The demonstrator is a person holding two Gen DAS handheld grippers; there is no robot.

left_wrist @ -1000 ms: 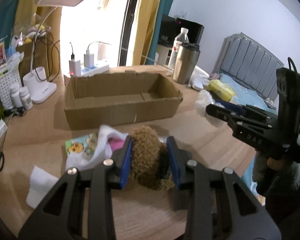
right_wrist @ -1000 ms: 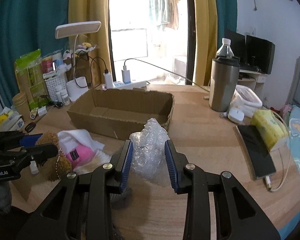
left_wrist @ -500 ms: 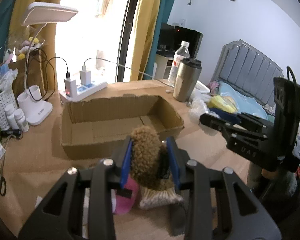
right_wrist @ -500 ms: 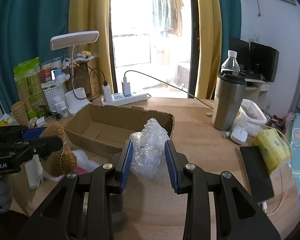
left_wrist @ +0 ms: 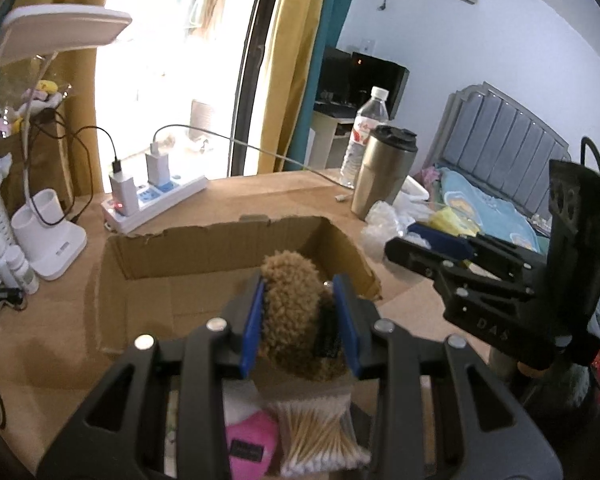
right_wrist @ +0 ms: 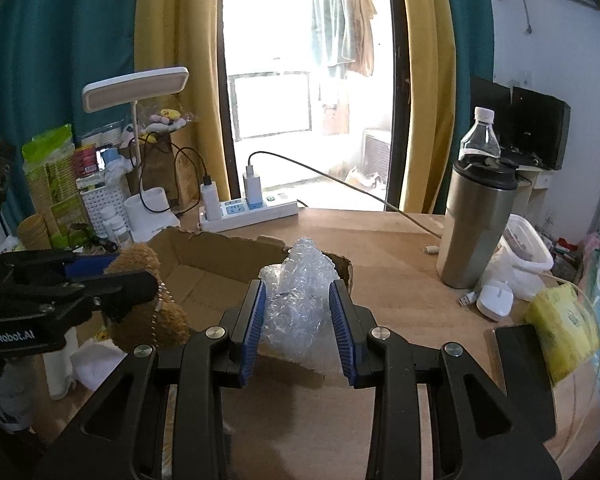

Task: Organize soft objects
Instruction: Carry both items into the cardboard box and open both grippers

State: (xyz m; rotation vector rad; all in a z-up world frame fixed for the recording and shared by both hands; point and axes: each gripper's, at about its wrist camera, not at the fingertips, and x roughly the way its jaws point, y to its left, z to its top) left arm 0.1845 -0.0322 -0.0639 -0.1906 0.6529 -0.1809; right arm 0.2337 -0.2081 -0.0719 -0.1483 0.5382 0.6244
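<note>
My left gripper [left_wrist: 300, 304] is shut on a brown fuzzy plush toy [left_wrist: 294, 312] and holds it in the air just before the near wall of an open cardboard box [left_wrist: 204, 248]. My right gripper [right_wrist: 298, 312] is shut on a wad of clear bubble wrap [right_wrist: 300, 296], raised near the box's right end [right_wrist: 220, 264]. In the right wrist view the left gripper [right_wrist: 112, 272] and the plush [right_wrist: 148, 300] show at the left. A pink soft item [left_wrist: 252, 440] and a bag of cotton swabs [left_wrist: 316, 436] lie on the table below the left gripper.
A steel tumbler [right_wrist: 476, 224], water bottle [right_wrist: 480, 132], white mouse [right_wrist: 496, 300], phone [right_wrist: 516, 344] and yellow pack [right_wrist: 564, 328] stand at the right. A power strip [left_wrist: 156, 200], desk lamp [left_wrist: 48, 240] and small bottles [left_wrist: 12, 260] are behind and left of the box.
Both grippers have risen and moved toward the box with their loads. The plush was lifted off the table; the pink item and swabs now lie below it.
</note>
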